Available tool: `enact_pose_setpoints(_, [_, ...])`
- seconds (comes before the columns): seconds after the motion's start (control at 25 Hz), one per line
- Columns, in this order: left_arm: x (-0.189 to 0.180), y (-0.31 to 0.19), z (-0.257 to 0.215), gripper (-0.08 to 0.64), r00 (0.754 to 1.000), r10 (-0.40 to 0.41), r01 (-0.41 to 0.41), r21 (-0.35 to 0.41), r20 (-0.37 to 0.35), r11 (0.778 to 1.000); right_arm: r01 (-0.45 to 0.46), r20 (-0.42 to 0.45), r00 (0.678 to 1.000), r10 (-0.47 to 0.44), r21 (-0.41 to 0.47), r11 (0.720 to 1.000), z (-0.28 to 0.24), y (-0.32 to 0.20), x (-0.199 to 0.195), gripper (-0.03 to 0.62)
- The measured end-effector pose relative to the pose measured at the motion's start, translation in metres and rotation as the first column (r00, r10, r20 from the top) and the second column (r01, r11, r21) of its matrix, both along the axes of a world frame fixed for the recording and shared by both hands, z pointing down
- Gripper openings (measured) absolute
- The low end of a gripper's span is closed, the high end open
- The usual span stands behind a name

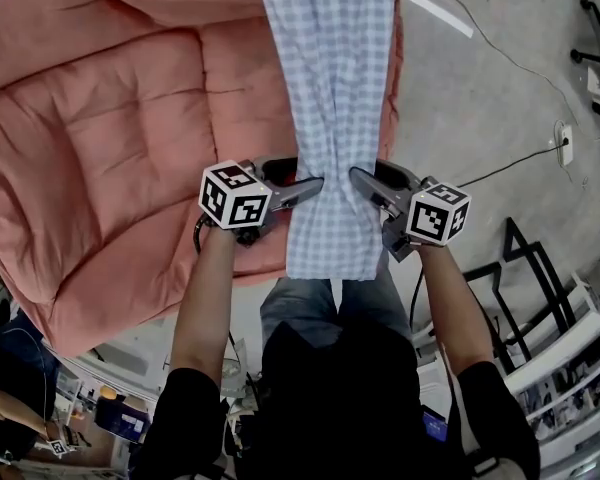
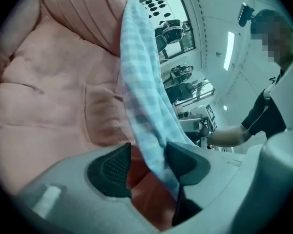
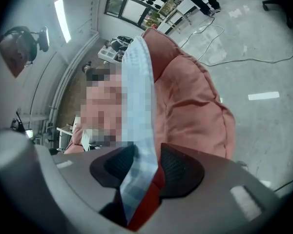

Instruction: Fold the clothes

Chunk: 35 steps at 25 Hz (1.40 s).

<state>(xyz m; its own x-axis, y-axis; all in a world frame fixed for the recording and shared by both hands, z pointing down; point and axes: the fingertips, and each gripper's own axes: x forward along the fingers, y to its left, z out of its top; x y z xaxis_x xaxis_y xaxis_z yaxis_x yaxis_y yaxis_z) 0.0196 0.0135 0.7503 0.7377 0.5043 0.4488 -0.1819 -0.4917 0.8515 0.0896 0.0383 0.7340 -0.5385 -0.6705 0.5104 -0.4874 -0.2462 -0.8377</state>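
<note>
Two hand-held grippers meet on one checked cloth point(image 1: 330, 118) in the head view. The cloth's far end is cut off by the top edge of the frame. It is a long blue-and-white strip lying over a pink quilted cushion point(image 1: 110, 148), its long axis running straight away from the person. Its near end hangs past the cushion's front edge. The left hand-held gripper point(image 1: 320, 182) and the right hand-held gripper point(image 1: 356, 176) come at it from opposite sides, and the strip is drawn narrow between them. A grey floor point(image 1: 480, 98) with a cable point(image 1: 520, 163) lies to the right.

In the left gripper view, the left hand-held gripper point(image 2: 149, 162) has its jaws partly closed on the bunched cloth point(image 2: 141, 96). The fabric lies along one pad and meets the other only near its tip, so how firm the pinch is remains hard to judge. The cloth rises away over the cushion point(image 2: 53, 91).

In the right gripper view, the right hand-held gripper point(image 3: 146, 165) is closed on the cloth point(image 3: 139, 96), which fills the gap between its pads. From there the strip runs up over the cushion point(image 3: 195, 106), and its far end is lost past the crest.
</note>
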Motion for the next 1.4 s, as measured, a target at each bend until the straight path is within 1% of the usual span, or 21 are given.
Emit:
enact_pose_setpoints(0.04, [0.002,0.002,-0.001,0.229,1.0,0.007,-0.007,-0.013,-0.012,1.0,0.005,0.011,1.0,-0.005,0.007,1.0,-0.002,-0.001,-0.001,0.164])
enact_pose_setpoints(0.08, [0.003,0.004,-0.004,0.189,1.0,0.012,-0.012,-0.026,-0.024,1.0,0.009,0.022,1.0,-0.009,0.015,1.0,-0.004,-0.002,-0.001,0.144])
enact_pose_setpoints(0.12, [0.004,0.006,-0.006,0.161,0.999,0.015,-0.016,-0.036,-0.037,0.999,0.013,0.034,0.999,-0.014,0.023,1.0,-0.006,-0.002,-0.002,0.136])
enact_pose_setpoints(0.2, [0.006,0.008,-0.012,0.102,0.998,0.017,-0.019,-0.04,-0.057,0.999,0.021,0.057,0.998,-0.024,0.037,0.999,-0.009,-0.001,-0.004,0.1])
enact_pose_setpoints(0.24, [0.005,0.008,-0.015,0.095,0.998,0.017,-0.019,-0.033,-0.062,0.999,0.024,0.066,0.997,-0.027,0.042,0.999,-0.011,0.0,-0.005,0.09])
enact_pose_setpoints(0.28, [0.004,0.008,-0.017,0.077,0.998,0.016,-0.018,-0.023,-0.064,1.0,0.027,0.072,0.997,-0.03,0.046,0.999,-0.013,0.001,-0.007,0.067])
enact_pose_setpoints(0.36, [0.002,0.007,-0.022,0.059,0.998,0.013,-0.013,-0.008,-0.069,1.0,0.035,0.071,0.997,-0.038,0.053,0.998,-0.018,0.002,-0.008,0.05])
enact_pose_setpoints(0.4, [0.002,0.007,-0.025,0.053,0.997,0.01,-0.01,-0.001,-0.074,1.0,0.038,0.068,0.997,-0.042,0.056,0.998,-0.021,0.003,-0.009,0.029])
enact_pose_setpoints(0.52, [-0.001,0.003,-0.038,0.048,0.995,-0.003,0.005,0.023,-0.098,1.0,0.033,0.066,0.997,-0.038,0.078,0.996,-0.032,0.004,-0.007,0.02])
enact_pose_setpoints(0.6, [-0.001,-0.002,-0.049,0.046,0.992,-0.022,0.026,0.033,-0.121,0.999,0.016,0.084,0.996,-0.025,0.101,0.995,-0.042,0.004,-0.003,0.02])
enact_pose_setpoints(0.8, [0.003,-0.005,-0.091,0.044,0.979,-0.055,0.066,0.048,-0.194,0.997,-0.071,0.206,0.978,0.036,0.166,0.984,-0.084,0.006,0.005,0.018])
enact_pose_setpoints(0.92, [-0.001,-0.005,-0.113,0.044,0.97,-0.069,0.083,0.051,-0.232,0.995,-0.1,0.245,0.968,0.049,0.2,0.975,-0.106,0.01,0.004,0.018])
enact_pose_setpoints(1.04, [-0.005,-0.01,-0.128,0.044,0.963,-0.069,0.091,0.073,-0.26,0.993,-0.099,0.237,0.971,0.043,0.229,0.968,-0.118,0.008,0.005,0.018])
enact_pose_setpoints(1.2, [-0.015,-0.011,-0.146,0.044,0.962,-0.071,0.099,0.095,-0.264,0.991,-0.088,0.196,0.98,0.04,0.24,0.967,-0.137,0.01,0.001,0.017])
enact_pose_setpoints(1.4, [-0.028,-0.003,-0.179,0.043,0.953,-0.063,0.098,0.106,-0.297,0.989,-0.008,0.136,0.99,-0.033,0.295,0.955,-0.179,0.014,-0.018,0.017])
